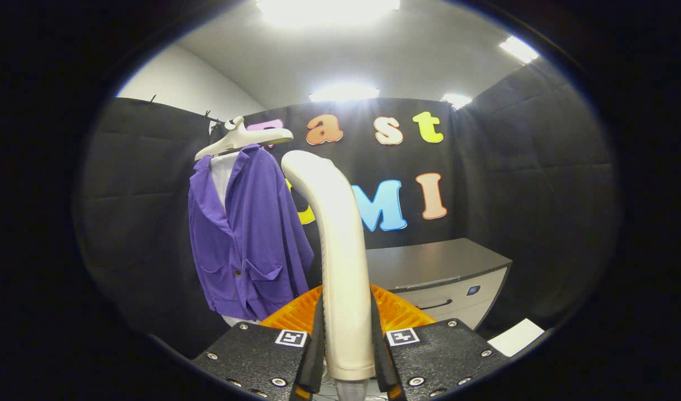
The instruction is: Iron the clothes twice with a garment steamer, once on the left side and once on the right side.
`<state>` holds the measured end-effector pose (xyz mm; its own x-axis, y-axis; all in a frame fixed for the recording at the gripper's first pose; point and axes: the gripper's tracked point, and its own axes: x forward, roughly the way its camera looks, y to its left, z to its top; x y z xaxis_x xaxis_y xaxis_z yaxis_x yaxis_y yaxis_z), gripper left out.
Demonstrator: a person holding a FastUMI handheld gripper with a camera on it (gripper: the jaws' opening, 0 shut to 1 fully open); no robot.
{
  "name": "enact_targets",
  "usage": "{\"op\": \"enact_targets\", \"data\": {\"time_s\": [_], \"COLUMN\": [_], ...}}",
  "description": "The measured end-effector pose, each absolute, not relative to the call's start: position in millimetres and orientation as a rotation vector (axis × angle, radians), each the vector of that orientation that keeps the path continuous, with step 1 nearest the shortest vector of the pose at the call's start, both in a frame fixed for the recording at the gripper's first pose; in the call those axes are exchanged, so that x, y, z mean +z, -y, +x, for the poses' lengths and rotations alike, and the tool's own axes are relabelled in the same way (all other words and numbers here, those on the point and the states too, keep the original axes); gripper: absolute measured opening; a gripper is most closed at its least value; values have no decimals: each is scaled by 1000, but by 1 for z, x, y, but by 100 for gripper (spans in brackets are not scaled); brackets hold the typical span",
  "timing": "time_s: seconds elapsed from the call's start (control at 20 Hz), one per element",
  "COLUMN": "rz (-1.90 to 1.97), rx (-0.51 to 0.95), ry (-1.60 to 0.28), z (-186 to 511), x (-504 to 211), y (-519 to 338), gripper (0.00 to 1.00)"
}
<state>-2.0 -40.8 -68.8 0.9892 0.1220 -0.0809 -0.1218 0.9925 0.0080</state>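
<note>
Steamer handle (340, 262) stands upright, clamped between both fingers of the gripper (347, 351), its curved head tipping left toward the purple jacket (251, 234) that hangs on a pale hanger (243, 139), far and left of the fingers, untouched.

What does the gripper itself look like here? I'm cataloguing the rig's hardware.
The gripper has two black textured body plates fixed with silver screws, each carrying a square black-and-white marker tag. Ribbed orange parts sit ahead of the plates beside two flat, narrow fingers.
</note>
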Motion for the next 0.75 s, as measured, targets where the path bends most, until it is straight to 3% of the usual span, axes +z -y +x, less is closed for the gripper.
{"op": "enact_targets", "data": {"time_s": [0.75], "rz": [-97], "rx": [84], "ry": [-114], "z": [-11], "x": [-107], "y": [45], "gripper": [37]}}
